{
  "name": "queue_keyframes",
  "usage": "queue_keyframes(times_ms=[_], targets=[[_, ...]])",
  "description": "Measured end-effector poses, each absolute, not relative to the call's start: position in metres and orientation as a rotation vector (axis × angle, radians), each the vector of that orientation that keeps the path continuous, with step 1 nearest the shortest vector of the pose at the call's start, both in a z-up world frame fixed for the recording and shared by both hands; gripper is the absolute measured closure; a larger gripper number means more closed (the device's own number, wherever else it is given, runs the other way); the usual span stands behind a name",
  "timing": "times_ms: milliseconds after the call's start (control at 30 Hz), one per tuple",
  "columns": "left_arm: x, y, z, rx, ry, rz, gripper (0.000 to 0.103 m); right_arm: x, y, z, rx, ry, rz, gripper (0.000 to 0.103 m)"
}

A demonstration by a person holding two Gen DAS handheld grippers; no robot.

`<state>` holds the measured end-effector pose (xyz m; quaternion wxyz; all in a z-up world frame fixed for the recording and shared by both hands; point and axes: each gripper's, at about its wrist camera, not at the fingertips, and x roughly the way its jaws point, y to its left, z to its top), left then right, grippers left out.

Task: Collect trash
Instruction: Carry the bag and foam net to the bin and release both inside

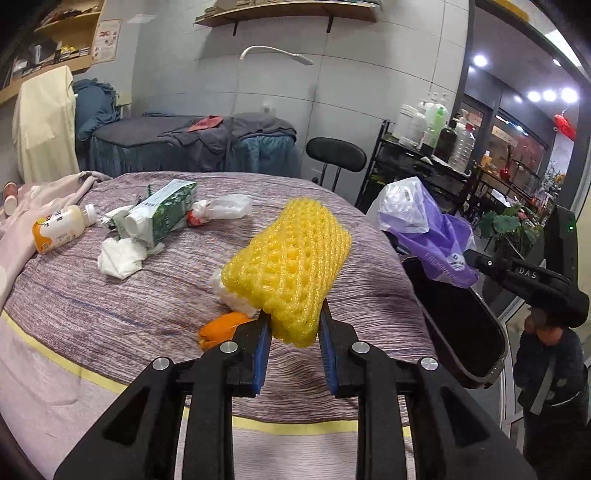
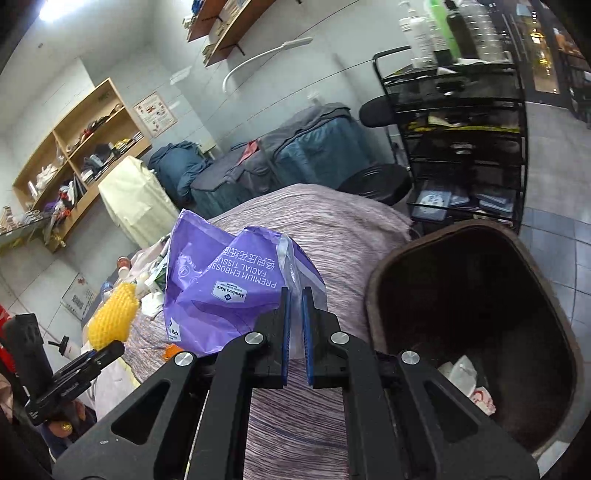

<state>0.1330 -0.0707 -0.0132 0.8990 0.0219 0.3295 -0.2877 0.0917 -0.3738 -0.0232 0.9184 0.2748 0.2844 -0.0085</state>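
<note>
Left gripper (image 1: 294,325) angles downward, fingers (image 1: 263,334) pinching yellow foam net (image 1: 288,269).

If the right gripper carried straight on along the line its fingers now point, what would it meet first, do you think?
Probably the striped bedspread. The right gripper, shut on the purple tissue wrapper, aims along the bed beside the brown bin, whose opening lies right of that line. Depth is hard to judge here.

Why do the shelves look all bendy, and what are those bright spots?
Left wrist view: the fisheye lens curves the wall shelf, and ceiling lights flare white at right. Right wrist view: the wooden shelves bow too, and the brown trash bin is dark inside.
</note>
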Motion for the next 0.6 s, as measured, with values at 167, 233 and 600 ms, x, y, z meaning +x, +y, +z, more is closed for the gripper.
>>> queue_keyframes(times_ms=[167, 233, 600], targets=[[0.121, -0.112, -0.012, 0.074, 0.677, -0.682, 0.079, 0.066, -0.399, -0.028, 0.589, 0.570, -0.089, 0.096], [0.116, -0.128, -0.012, 0.089, 0.670, -0.716, 0.079, 0.055, -0.411, -0.032, 0.602, 0.570, -0.126, 0.096], [0.096, -0.206, -0.020, 0.153, 0.686, -0.869, 0.079, 0.011, -0.473, -0.067, 0.658, 0.600, -0.344, 0.096]])
